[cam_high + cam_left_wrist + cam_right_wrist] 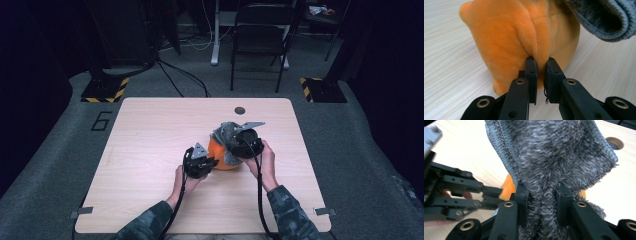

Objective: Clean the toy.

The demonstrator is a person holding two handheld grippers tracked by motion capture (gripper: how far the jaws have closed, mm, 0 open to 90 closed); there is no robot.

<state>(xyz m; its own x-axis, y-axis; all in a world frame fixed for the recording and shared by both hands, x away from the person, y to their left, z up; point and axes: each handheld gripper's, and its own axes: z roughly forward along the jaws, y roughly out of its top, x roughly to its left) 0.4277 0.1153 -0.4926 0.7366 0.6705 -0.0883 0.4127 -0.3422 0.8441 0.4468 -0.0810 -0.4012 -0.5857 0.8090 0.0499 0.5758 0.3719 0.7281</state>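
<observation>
An orange plush toy (221,154) sits on the wooden table (150,140), right of its middle. A grey fuzzy knitted cloth (226,132) lies over the toy's top and far side. My left gripper (213,161) comes at the toy from the left. In the left gripper view it (541,62) is shut on a fold of the orange plush (519,32), with the grey cloth (604,17) hanging at the upper right. My right gripper (541,191) is shut on the grey cloth (554,152), which it holds raised above the toy (508,187). The left gripper (461,192) lies at that view's left.
A round cable hole (240,110) is set in the table near its far edge. A black folding chair (260,35) and two stands with yellow-black striped bases (105,90) (320,90) are on the floor beyond the table.
</observation>
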